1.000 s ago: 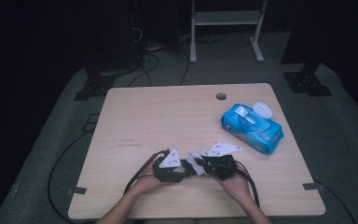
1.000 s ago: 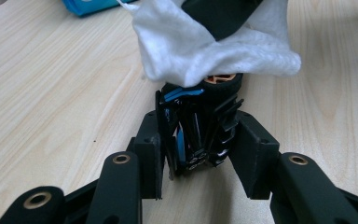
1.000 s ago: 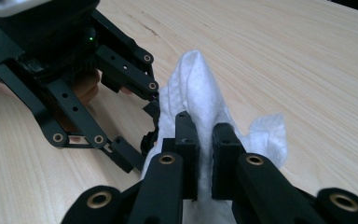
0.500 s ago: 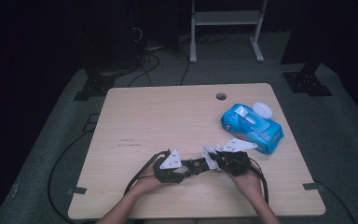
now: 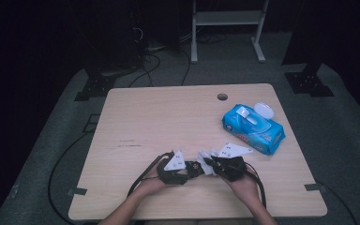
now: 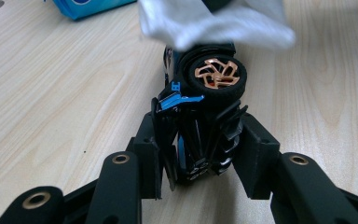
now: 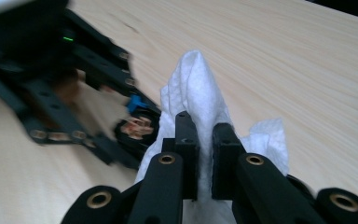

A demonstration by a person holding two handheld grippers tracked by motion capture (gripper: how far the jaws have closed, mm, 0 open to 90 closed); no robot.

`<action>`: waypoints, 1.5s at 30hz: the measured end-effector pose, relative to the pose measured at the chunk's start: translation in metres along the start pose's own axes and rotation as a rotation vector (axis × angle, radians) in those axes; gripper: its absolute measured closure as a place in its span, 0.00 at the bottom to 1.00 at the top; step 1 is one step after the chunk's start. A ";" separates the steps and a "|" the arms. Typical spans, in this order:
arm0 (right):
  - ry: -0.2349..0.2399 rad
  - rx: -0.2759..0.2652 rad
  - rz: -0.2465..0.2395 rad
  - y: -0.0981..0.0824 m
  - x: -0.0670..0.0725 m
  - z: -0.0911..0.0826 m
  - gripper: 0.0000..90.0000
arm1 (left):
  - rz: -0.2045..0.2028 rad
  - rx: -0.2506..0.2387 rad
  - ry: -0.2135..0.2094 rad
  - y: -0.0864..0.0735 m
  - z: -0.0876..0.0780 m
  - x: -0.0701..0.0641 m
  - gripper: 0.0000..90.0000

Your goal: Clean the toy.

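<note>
No text reads clearly — wipes pack (image 5: 253, 129) print (perhaps a brand) is blurred.

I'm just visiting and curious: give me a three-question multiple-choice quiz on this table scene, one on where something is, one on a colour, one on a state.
1. Where on the table does the pack of wipes lie?
A. right side
B. left edge
C. under the hands

2. What colour are the spokes of the toy car wheel?
A. green
B. copper
C. white

3. What is the right gripper doing?
A. standing wide open
B. shut on the white wipe
C. shut on the pack

Answers: 1 A, the high view shows the blue pack toward the table's right edge. 2 B, the left gripper view shows copper spokes in a black tyre, the car clamped in the left gripper. 3 B, the right gripper view shows its jaws pinching the white cloth.
</note>
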State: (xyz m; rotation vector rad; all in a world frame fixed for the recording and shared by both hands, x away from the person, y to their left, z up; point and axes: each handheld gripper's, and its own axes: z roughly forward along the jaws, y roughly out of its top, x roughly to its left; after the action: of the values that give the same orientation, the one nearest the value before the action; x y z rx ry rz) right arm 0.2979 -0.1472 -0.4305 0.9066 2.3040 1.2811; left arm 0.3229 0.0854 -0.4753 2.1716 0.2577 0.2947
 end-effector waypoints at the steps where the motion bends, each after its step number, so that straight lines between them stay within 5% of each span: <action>1: -0.026 0.006 -0.008 -0.001 -0.003 -0.002 0.93 | 0.003 0.000 -0.001 0.000 0.000 0.000 0.64; 6: -0.130 0.008 0.030 -0.005 -0.025 -0.014 0.93 | 0.003 0.000 -0.004 -0.001 -0.001 0.001 0.64; 10: -0.141 0.008 0.107 -0.011 -0.040 -0.022 0.93 | 0.008 0.000 -0.005 0.000 -0.001 0.001 0.64; 12: -0.134 0.002 0.102 -0.011 -0.038 -0.022 0.93 | 0.009 0.001 -0.005 -0.001 -0.001 0.001 0.64; 15: -0.046 -0.025 0.073 -0.008 -0.026 -0.018 0.93 | 0.016 0.001 -0.005 -0.001 -0.002 0.001 0.64; 18: -0.072 0.010 0.010 -0.006 -0.019 -0.014 0.93 | 0.015 0.001 -0.001 -0.001 -0.002 0.001 0.64; 22: -0.096 0.000 0.103 -0.013 -0.040 -0.023 0.93 | 0.007 -0.001 -0.003 -0.001 -0.002 0.001 0.64; 25: -0.187 0.039 0.092 -0.016 -0.047 -0.029 0.93 | 0.011 0.001 -0.004 -0.001 -0.002 0.001 0.64; 27: -0.151 0.002 0.132 -0.017 -0.049 -0.034 0.93 | 0.008 0.002 -0.007 -0.001 -0.002 0.002 0.64; 30: -0.117 -0.004 0.108 -0.015 -0.044 -0.034 0.93 | 0.006 0.002 -0.008 -0.002 -0.002 0.002 0.64; 33: -0.130 0.023 0.085 -0.015 -0.041 -0.030 0.93 | 0.012 0.000 -0.001 -0.001 -0.002 0.001 0.64; 37: -0.167 0.040 0.124 -0.021 -0.050 -0.033 0.93 | 0.014 0.003 -0.004 -0.001 -0.003 0.001 0.64; 40: -0.143 0.013 0.160 -0.022 -0.054 -0.037 0.93 | 0.012 0.003 -0.007 -0.001 -0.003 0.001 0.64; 45: -0.101 0.008 0.126 -0.017 -0.040 -0.030 0.93 | 0.011 0.001 -0.012 -0.002 -0.002 0.003 0.64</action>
State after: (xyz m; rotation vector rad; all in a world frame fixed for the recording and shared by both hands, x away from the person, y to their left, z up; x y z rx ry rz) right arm 0.3034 -0.1995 -0.4286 1.1094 2.2062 1.2458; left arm 0.3247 0.0888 -0.4750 2.1753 0.2393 0.2873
